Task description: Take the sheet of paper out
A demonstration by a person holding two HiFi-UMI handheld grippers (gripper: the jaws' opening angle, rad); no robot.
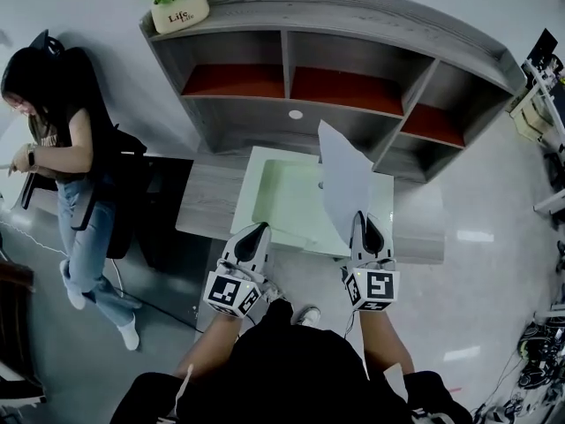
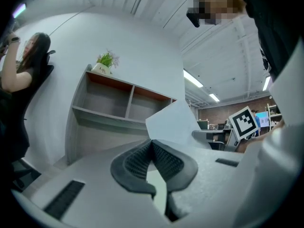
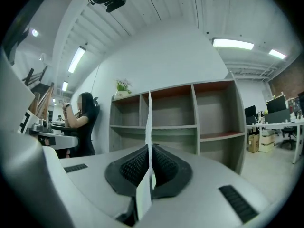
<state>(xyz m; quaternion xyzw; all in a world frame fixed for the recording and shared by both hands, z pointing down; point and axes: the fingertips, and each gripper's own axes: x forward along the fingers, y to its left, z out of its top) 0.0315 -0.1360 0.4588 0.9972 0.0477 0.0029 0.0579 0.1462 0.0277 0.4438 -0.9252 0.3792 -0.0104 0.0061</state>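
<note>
A white sheet of paper [image 1: 344, 179] stands upright on its edge above the desk, held in my right gripper [image 1: 365, 217], which is shut on its lower part. In the right gripper view the sheet of paper [image 3: 149, 122] runs edge-on between the two black pads. My left gripper [image 1: 258, 233] hovers to the left of the sheet with its jaws shut and nothing between them. In the left gripper view my own gripper [image 2: 152, 144] points level at the shelf, with the sheet of paper [image 2: 173, 122] rising just behind its tips. A pale green folder [image 1: 282, 197] lies flat on the desk below.
A grey shelf unit [image 1: 353, 78] with red-lined compartments stands behind the desk [image 1: 207, 201]. A potted plant [image 1: 177, 3] sits on its top left corner. A person [image 1: 75, 148] stands at the left by a dark chair. Cables and equipment lie at the right edge.
</note>
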